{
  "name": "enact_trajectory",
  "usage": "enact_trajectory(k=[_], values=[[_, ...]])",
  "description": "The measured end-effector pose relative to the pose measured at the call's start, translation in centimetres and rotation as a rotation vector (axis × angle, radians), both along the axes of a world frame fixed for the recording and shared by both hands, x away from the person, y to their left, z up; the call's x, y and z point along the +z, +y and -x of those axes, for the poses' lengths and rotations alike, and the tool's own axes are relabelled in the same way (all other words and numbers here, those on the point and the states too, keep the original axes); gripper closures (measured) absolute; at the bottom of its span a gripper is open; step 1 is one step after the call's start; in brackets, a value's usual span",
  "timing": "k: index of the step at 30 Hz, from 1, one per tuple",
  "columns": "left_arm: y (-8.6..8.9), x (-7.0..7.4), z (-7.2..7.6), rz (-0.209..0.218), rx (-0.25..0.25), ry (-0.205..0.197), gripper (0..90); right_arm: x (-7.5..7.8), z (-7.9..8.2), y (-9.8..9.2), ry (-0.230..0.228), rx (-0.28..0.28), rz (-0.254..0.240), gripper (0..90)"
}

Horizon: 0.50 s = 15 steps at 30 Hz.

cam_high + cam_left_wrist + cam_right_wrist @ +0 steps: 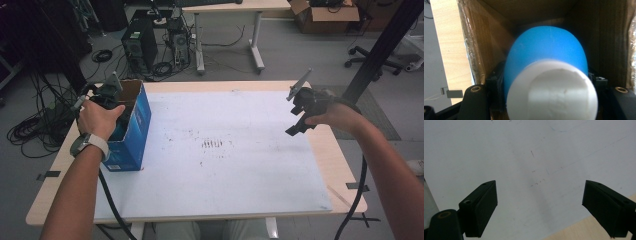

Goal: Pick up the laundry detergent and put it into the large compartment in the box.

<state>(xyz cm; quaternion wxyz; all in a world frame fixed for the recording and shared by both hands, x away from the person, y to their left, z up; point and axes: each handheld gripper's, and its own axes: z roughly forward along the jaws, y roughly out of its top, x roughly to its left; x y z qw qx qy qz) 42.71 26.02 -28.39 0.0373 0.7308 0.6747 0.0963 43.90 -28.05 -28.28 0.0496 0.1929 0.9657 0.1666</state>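
both grippers differ: the left gripper (546,100) clamps a blue bottle (546,55) inside the box (134,125) for packing, while the right gripper (540,207) waits wide apart, holding nothing.

Black tools (540,207) with brass-ringed screw holes, black cables; grey watch (90,144) on left wrist.
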Motion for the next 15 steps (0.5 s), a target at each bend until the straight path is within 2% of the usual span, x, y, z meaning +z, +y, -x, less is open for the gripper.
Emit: enact_trajectory(k=[2,15], values=[[-0.01,-0.04,-0.01,0.008,0.0,-0.002,32.1,-0.1,0.0,0.05,0.001,0.005,-0.003,12.8],[0.14,0.36,0.14,0.029,0.009,-0.022,30.3,-0.46,0.16,0.05,0.019,0.021,-0.016,12.7]])
